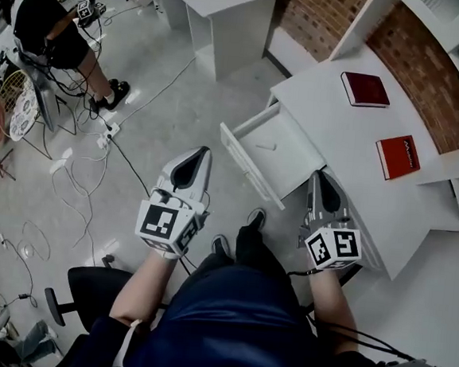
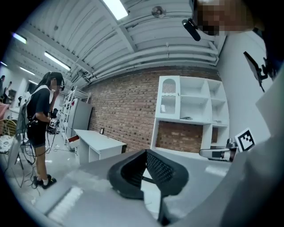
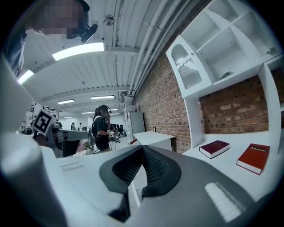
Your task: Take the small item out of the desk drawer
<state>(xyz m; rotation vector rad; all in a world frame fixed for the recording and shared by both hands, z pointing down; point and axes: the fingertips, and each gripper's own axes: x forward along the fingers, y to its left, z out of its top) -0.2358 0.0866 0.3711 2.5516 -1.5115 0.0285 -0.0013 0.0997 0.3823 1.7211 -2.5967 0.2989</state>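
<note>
The white desk has its drawer pulled open toward the person. Both the left gripper and the right gripper hang short of it, jaws closed together on nothing. On the drawer floor lies a small pale item, too faint to identify. It looks light and thin, so it is probably best pinched across its narrow width from above.

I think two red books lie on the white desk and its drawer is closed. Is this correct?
No, only the part about the drawer is wrong: the head view shows the drawer pulled open. A dark red book and a bright red book do lie on the white desk.
</note>
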